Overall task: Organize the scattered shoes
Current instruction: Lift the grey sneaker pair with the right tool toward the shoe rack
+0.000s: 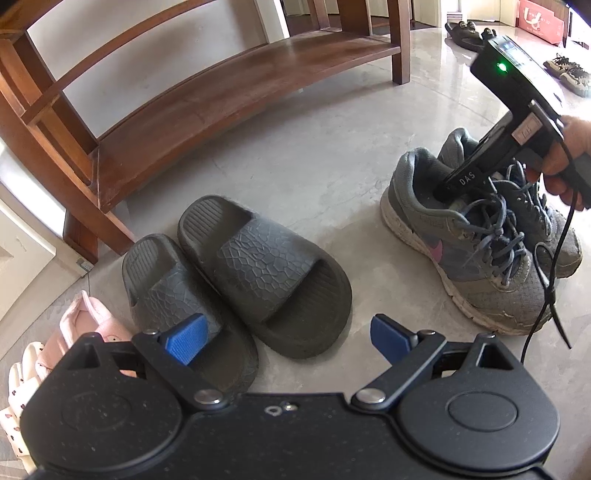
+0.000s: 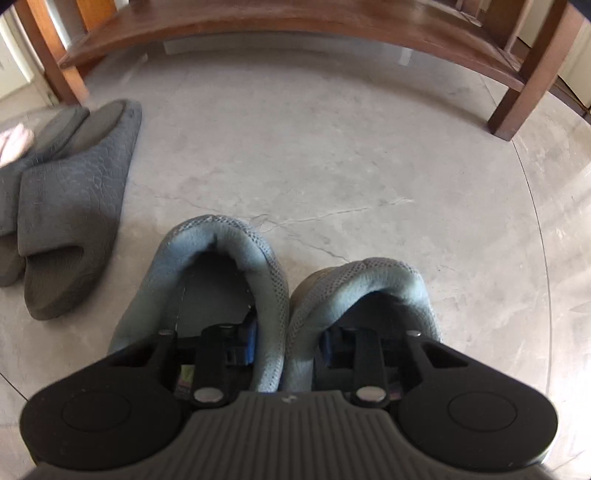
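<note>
A pair of grey sneakers (image 1: 480, 240) (image 2: 229, 258) with blue laces stands side by side on the floor at the right. My right gripper (image 1: 448, 188) (image 2: 288, 339) reaches down into them, one finger inside each shoe, pinching the two inner collars together. A pair of dark grey slides (image 1: 240, 273) (image 2: 74, 206) lies together left of the sneakers. My left gripper (image 1: 288, 339) hovers open just above the near ends of the slides, with nothing between its blue pads (image 1: 184, 339).
A low wooden shoe rack (image 1: 221, 85) (image 2: 295, 22) stands behind the shoes. Pink slippers (image 1: 85, 325) and white patterned ones (image 1: 18, 387) lie at the left. Black sandals (image 1: 461, 33), beige sneakers (image 1: 569, 70) and a pink box (image 1: 539, 18) sit far right.
</note>
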A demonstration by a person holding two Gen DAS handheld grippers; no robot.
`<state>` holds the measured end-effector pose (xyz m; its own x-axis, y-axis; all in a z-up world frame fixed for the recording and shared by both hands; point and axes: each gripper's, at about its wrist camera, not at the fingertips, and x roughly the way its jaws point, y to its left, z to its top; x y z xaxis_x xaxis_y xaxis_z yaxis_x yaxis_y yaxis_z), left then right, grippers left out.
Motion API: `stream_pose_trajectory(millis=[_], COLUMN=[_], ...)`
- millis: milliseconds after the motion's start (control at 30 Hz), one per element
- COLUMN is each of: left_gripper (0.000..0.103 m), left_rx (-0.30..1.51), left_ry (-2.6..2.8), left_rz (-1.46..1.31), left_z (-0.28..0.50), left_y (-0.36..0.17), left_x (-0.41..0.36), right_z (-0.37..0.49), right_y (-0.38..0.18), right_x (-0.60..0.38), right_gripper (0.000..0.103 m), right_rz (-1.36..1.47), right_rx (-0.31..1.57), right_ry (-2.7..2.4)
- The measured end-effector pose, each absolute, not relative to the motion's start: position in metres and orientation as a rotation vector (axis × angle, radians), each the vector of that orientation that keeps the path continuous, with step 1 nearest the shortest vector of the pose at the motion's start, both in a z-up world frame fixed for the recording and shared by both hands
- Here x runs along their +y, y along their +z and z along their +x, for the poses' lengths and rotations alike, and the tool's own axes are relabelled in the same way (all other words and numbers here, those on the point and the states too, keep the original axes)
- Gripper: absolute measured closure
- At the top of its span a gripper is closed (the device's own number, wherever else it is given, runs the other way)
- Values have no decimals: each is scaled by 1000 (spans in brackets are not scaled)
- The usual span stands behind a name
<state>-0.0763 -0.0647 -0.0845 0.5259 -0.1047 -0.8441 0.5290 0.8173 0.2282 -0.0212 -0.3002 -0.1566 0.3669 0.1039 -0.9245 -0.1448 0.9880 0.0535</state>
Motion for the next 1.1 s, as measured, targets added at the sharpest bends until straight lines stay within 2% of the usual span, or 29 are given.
stream_pose_trajectory(millis=[233, 467, 767, 1100], left_gripper=[8, 8, 8, 7], left_rx=[949, 952, 929, 871], left_ry=[-409, -430, -425, -530], left_rz=[478, 475, 472, 381], left_z=[-76, -76, -83, -65], left_y=[-82, -83, -75, -72], left_x=[-61, -66, -58, -45], right_z=[-52, -68, 16, 116], right_y=[-145, -110, -74, -58], right_x=[-308, -323, -338, -332], right_gripper=[73, 73, 74, 74], right_rz=[21, 66, 36, -50], right_rx=[1005, 787, 613, 608], right_ry=[133, 106, 2, -133])
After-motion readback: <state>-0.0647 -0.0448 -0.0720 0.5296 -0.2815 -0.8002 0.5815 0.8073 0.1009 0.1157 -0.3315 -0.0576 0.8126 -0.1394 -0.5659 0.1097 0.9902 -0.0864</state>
